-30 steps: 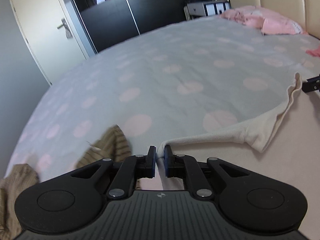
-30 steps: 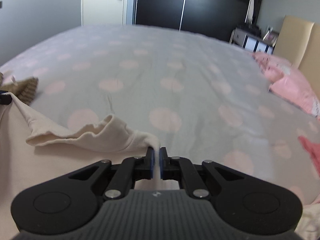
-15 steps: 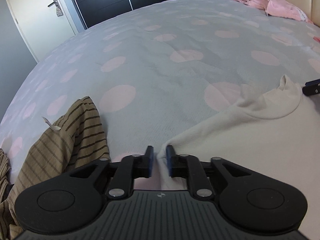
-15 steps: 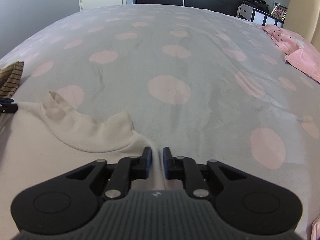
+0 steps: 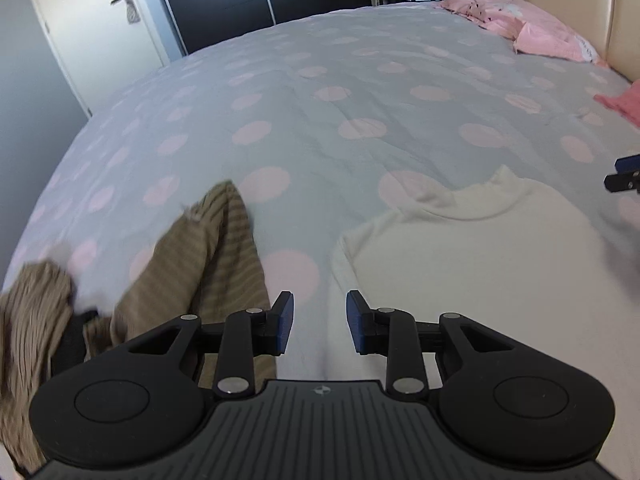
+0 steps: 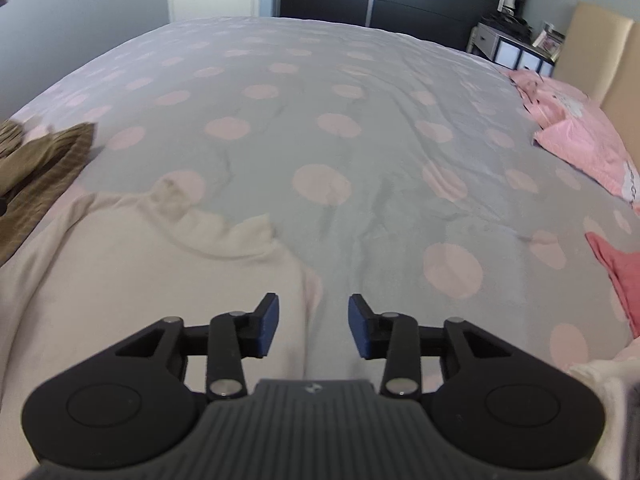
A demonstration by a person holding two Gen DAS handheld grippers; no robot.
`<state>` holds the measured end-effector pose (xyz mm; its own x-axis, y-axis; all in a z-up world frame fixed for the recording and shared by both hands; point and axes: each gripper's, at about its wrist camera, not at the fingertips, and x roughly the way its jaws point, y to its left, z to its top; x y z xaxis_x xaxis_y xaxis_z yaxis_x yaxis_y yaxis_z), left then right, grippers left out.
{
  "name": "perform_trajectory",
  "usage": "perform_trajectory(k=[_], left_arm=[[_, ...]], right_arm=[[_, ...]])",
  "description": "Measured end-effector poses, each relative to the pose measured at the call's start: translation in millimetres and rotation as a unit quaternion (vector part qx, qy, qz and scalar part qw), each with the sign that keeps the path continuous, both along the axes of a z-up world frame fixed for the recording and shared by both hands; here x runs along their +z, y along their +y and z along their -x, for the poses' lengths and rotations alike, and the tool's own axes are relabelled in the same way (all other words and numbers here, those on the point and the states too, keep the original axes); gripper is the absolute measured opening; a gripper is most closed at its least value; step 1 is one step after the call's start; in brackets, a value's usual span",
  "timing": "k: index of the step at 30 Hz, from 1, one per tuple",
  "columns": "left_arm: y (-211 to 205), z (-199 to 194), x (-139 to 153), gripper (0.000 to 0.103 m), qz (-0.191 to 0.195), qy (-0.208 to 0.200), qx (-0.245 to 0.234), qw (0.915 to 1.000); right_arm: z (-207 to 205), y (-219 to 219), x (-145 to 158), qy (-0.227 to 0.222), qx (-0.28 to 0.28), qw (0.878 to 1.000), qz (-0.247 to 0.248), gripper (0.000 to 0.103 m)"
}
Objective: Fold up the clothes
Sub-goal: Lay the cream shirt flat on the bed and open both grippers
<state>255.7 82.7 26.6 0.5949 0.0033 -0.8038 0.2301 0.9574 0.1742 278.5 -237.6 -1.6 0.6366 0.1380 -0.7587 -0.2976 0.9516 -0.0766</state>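
Observation:
A cream high-neck top (image 5: 472, 256) (image 6: 132, 264) lies flat on the bed, collar pointing away from me. My left gripper (image 5: 319, 322) hovers above its left shoulder edge. Its jaws are opening and nothing sits between the blue pads. Over the top's right shoulder edge hangs my right gripper (image 6: 313, 325), jaws also opening, pads touching no cloth. The right gripper's fingertips (image 5: 624, 174) show at the right edge of the left wrist view.
A brown striped garment (image 5: 192, 280) (image 6: 36, 160) lies crumpled left of the cream top. Pink pillows (image 5: 532, 28) (image 6: 580, 132) and a red cloth (image 6: 624, 276) sit toward the headboard. The grey duvet with pink dots (image 5: 320, 120) stretches ahead; a door and dark wardrobe stand beyond.
Both grippers let go of the cream top's shoulders, spread their jaws and pulled back and up. The top dropped from a raised fold to lying flat on the bed.

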Motion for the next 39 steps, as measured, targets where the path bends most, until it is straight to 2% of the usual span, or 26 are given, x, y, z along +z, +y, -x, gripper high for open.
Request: perform_trajectory(k=[3, 7, 10, 16, 19, 22, 25, 31, 36, 39], left_arm=[[-4, 40, 7, 0.027, -0.001, 0.016, -0.004, 0.9999], [-12, 101, 6, 0.029, 0.040, 0.047, 0.001, 0.9981], [-24, 145, -11, 0.040, 0.063, 0.076, -0.007, 0.9951], [-44, 205, -56, 0.041, 0.072, 0.113, -0.007, 0.9909], [-45, 220, -75, 0.040, 0.058, 0.116, 0.002, 0.9915], [-42, 228, -84, 0.031, 0.050, 0.105, 0.003, 0.9932], [-33, 230, -84, 0.008, 0.052, 0.092, 0.007, 0.9944], [-7, 238, -58, 0.004, 0.114, 0.077, 0.042, 0.9895], [33, 236, -16, 0.004, 0.164, 0.054, 0.091, 0.9807], [66, 230, 12, 0.004, 0.182, 0.033, 0.123, 0.9750]], right_arm=[[37, 5, 15, -0.002, 0.027, 1.000, 0.011, 0.049], [83, 7, 27, 0.002, 0.046, 0.999, 0.026, 0.051], [115, 3, 33, 0.008, 0.037, 0.999, 0.029, 0.052], [184, -7, 37, 0.018, 0.027, 0.999, 0.016, 0.057], [211, -8, 27, 0.038, 0.022, 0.999, -0.005, 0.058], [232, -4, 11, 0.064, 0.017, 0.998, -0.017, 0.058], [249, 2, -3, 0.077, 0.028, 0.997, -0.010, 0.058], [260, -2, -6, 0.074, 0.028, 0.997, -0.008, 0.058], [252, -11, -9, 0.084, 0.008, 0.996, -0.013, 0.058], [246, -14, -14, 0.093, 0.001, 0.996, -0.011, 0.058]])
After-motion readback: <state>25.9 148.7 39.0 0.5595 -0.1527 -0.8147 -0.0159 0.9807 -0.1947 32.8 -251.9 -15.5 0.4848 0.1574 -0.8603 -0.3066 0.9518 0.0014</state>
